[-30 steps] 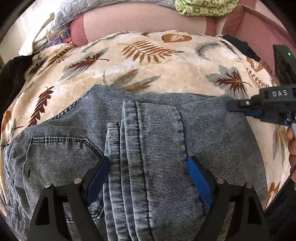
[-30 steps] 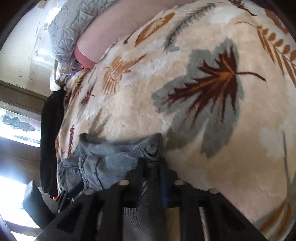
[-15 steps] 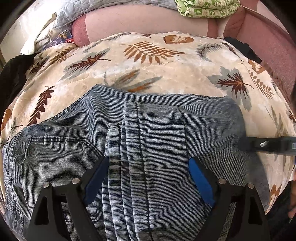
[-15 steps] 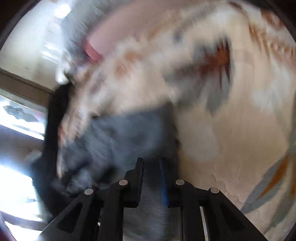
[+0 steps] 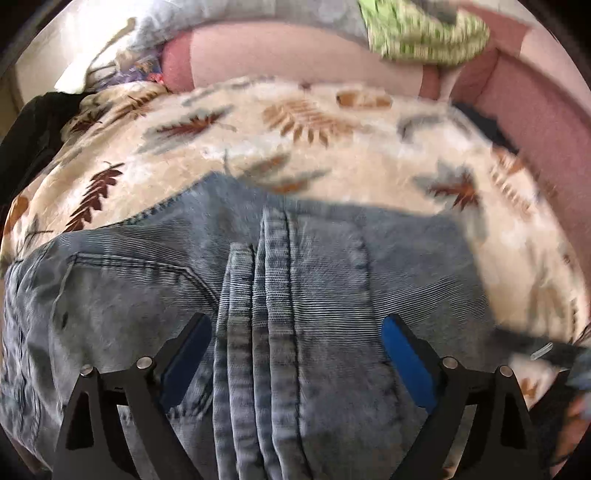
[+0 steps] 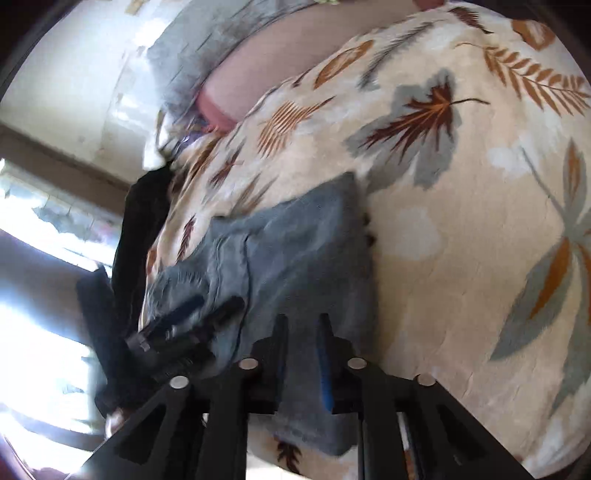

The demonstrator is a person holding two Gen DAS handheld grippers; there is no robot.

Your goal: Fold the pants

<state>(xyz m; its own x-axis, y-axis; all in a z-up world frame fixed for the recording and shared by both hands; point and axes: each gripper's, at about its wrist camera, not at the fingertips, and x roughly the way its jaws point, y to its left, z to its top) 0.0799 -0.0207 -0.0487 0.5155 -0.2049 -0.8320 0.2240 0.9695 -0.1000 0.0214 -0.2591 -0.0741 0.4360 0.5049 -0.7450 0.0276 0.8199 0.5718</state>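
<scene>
Jeans (image 5: 295, 314) lie folded on the leaf blanket (image 5: 332, 155), waistband and pocket at left. Left gripper (image 5: 295, 347) spread wide over the stacked seam ridge, holding nothing. Right gripper (image 6: 301, 347) is nearly closed, denim between its fingers; looks clamped on the right-hand fold edge. Step: likely mid-fold, right side carrying the edge. Next: bring it over squarely, then let go. Right view alone shows the left gripper's side and window; left view alone shows pocket and green cloth (image 5: 424, 33).
</scene>
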